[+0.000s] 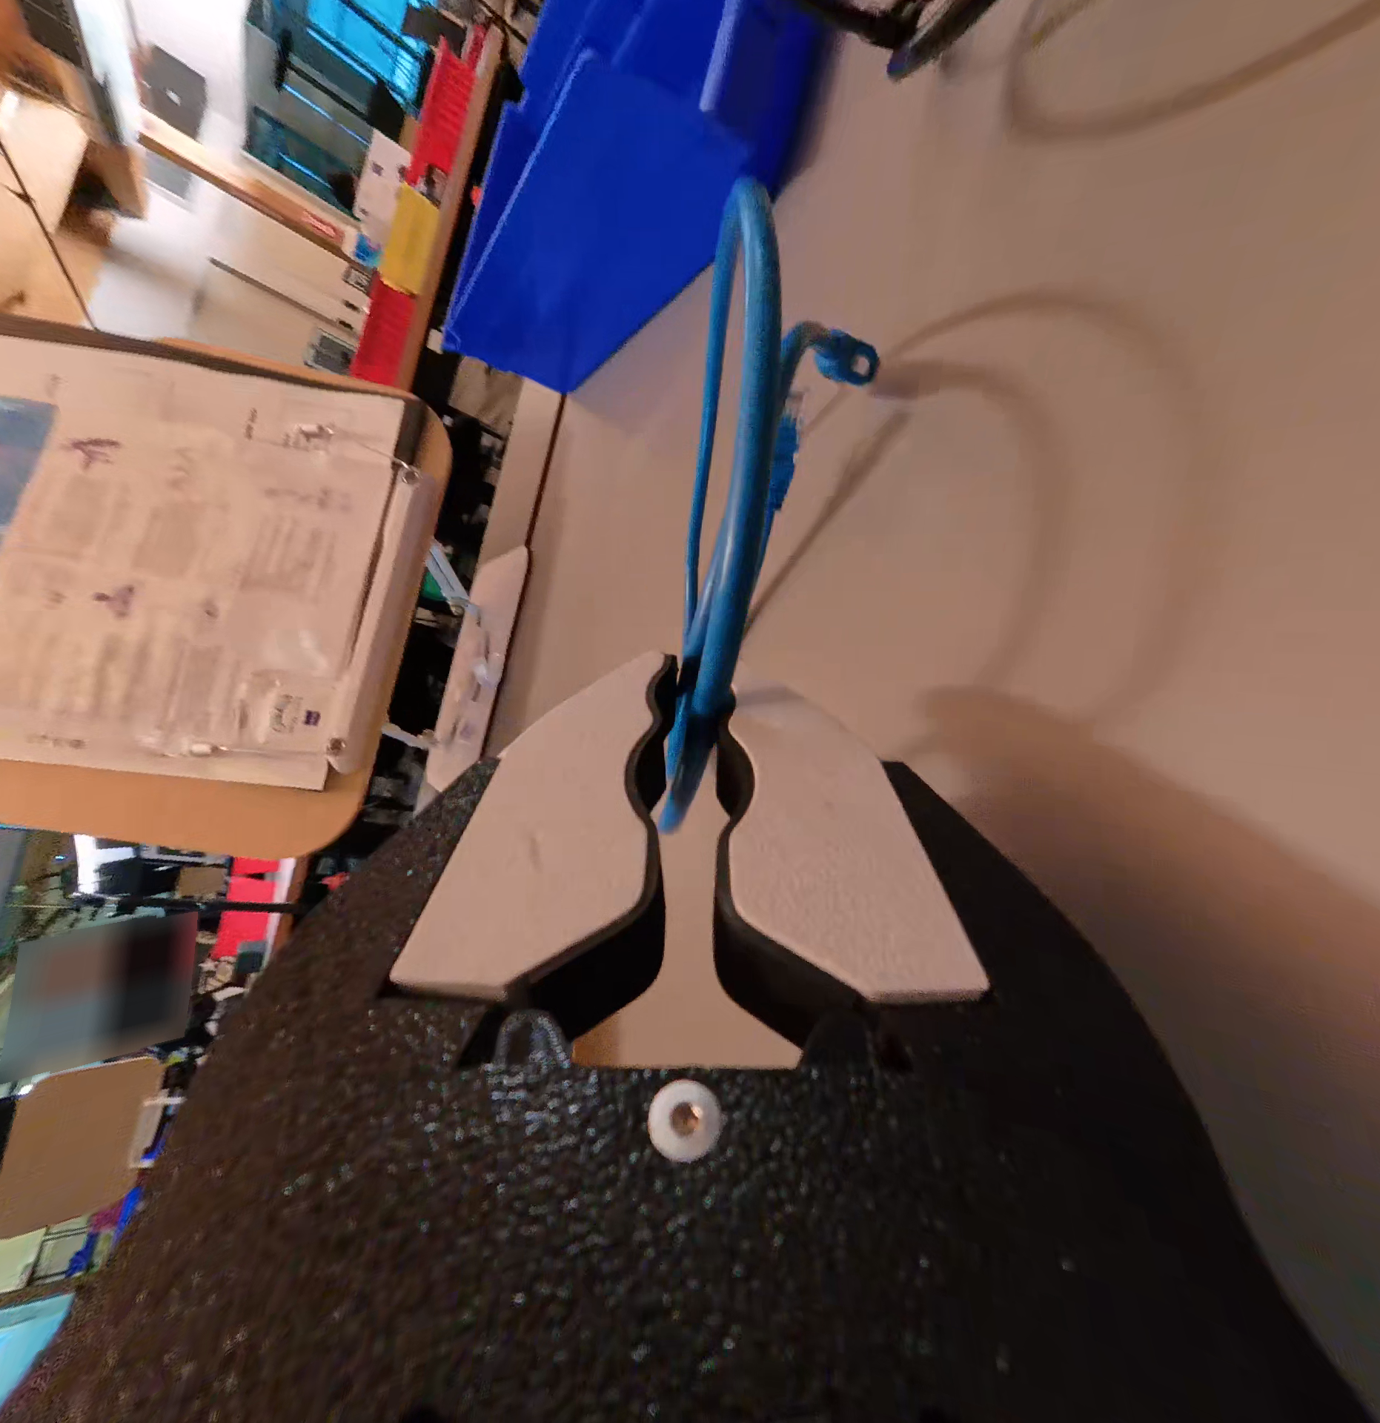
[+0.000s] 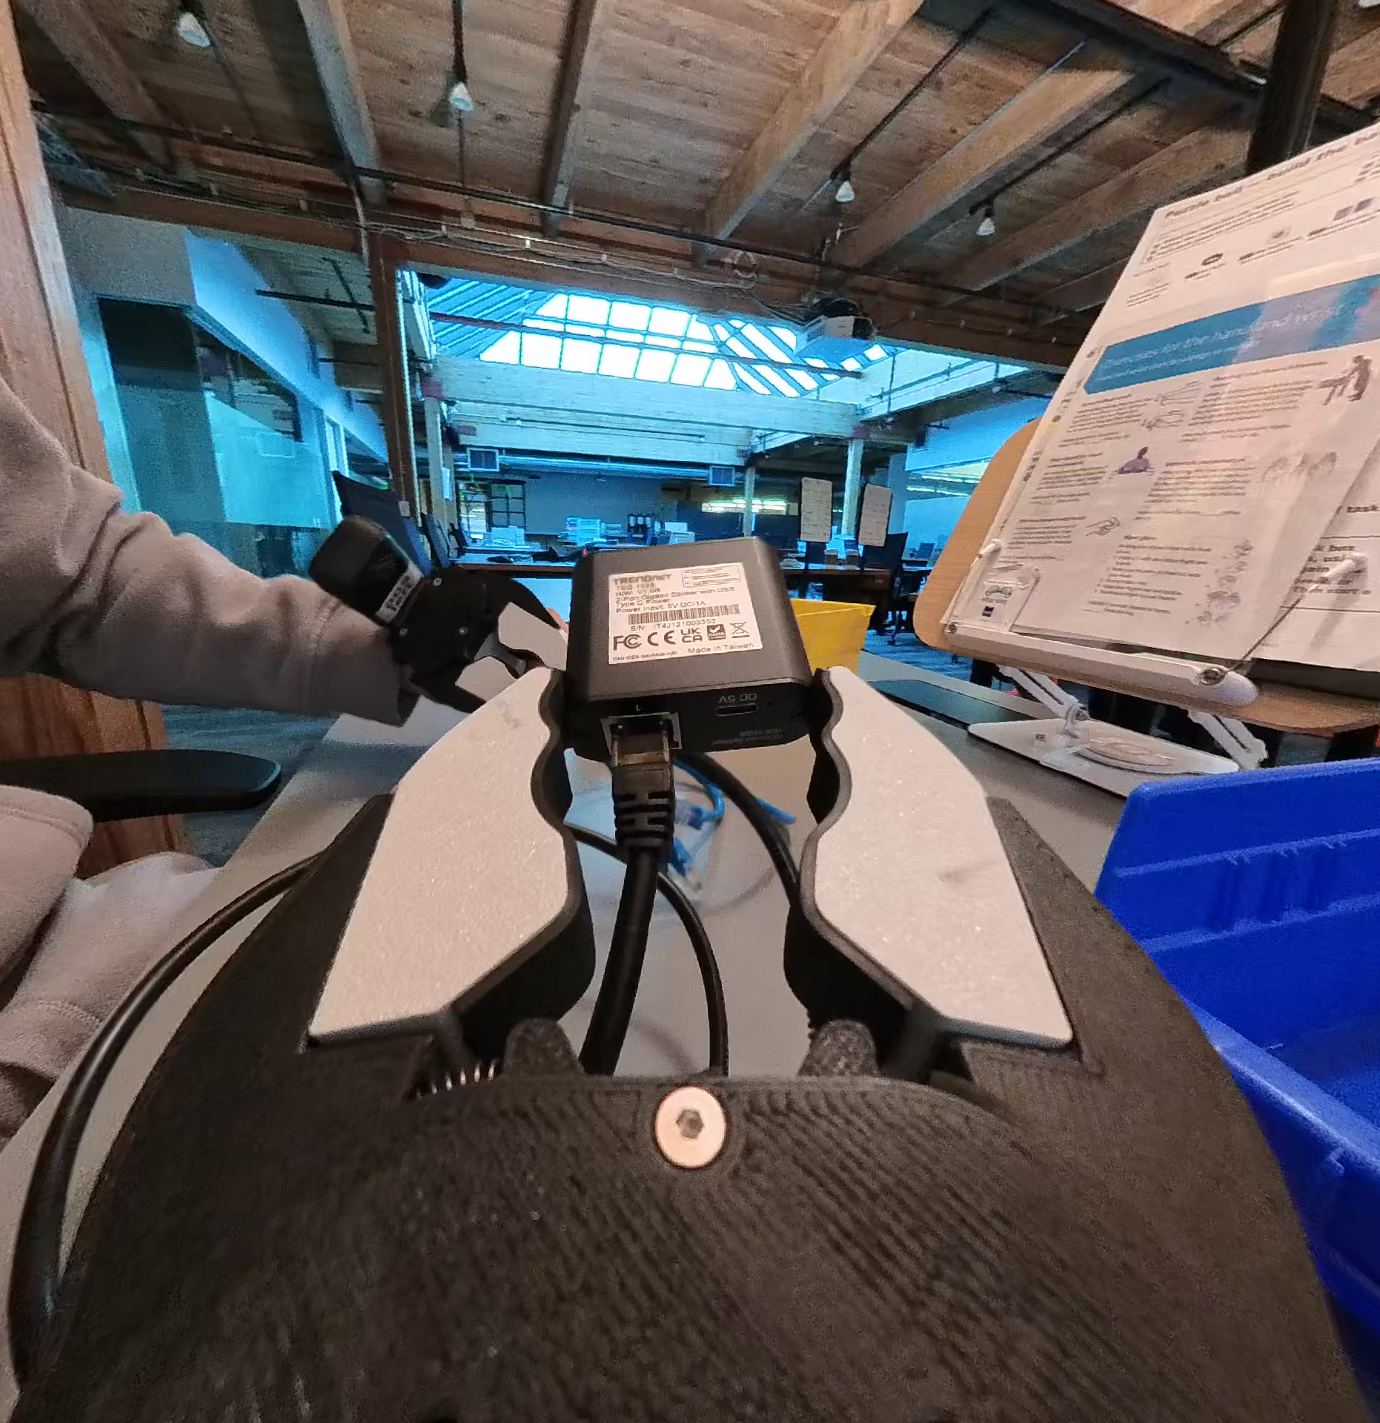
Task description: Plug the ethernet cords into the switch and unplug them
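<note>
Blue bin (image 2: 1280, 947) on grey table (image 2: 1056, 801), paper-covered document stand (image 2: 1180, 531), yellow bin (image 2: 833, 627)

A small black switch (image 2: 687, 639) is held raised, label side up, with a black ethernet cord (image 2: 641, 870) plugged into its near left port. A blue ethernet cord (image 1: 737, 477) is looped, unplugged.

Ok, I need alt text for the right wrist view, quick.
The right gripper clamps a small black switch by its sides, label up, with a black ethernet cord plugged into its near port. Behind it to the left, a grey sleeve holds the left gripper; a blue bin sits right.
</note>
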Action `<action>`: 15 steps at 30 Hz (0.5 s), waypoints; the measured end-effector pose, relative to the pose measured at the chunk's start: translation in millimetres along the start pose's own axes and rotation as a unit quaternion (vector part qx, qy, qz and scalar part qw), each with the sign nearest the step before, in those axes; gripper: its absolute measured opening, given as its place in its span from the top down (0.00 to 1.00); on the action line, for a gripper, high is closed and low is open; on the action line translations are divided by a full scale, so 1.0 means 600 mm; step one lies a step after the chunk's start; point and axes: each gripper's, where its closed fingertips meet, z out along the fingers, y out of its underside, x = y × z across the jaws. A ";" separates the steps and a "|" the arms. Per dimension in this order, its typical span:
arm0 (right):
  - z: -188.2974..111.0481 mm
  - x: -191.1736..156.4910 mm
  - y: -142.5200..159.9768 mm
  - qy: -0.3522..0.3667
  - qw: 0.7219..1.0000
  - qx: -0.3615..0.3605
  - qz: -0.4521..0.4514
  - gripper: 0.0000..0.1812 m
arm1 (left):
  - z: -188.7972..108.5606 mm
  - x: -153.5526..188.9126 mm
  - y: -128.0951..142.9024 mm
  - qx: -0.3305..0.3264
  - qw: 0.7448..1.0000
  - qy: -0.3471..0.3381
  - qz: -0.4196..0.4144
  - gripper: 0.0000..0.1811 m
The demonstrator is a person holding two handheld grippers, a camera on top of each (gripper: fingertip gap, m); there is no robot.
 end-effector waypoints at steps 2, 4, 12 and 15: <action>-0.001 -0.002 -0.002 -0.006 1.000 0.007 0.007 0.67 | -0.008 0.004 0.012 -0.005 0.999 0.027 -0.017 0.96; -0.001 -0.001 -0.004 -0.005 1.000 0.012 0.011 0.67 | -0.014 0.004 0.023 -0.008 0.999 0.043 -0.029 0.95; 0.010 -0.010 0.009 -0.015 1.000 -0.021 -0.002 0.67 | -0.025 0.015 0.068 -0.048 0.990 0.108 -0.078 0.95; 0.010 -0.011 0.010 -0.018 1.000 -0.023 -0.002 0.67 | -0.027 0.012 0.059 -0.046 0.985 0.119 -0.113 0.97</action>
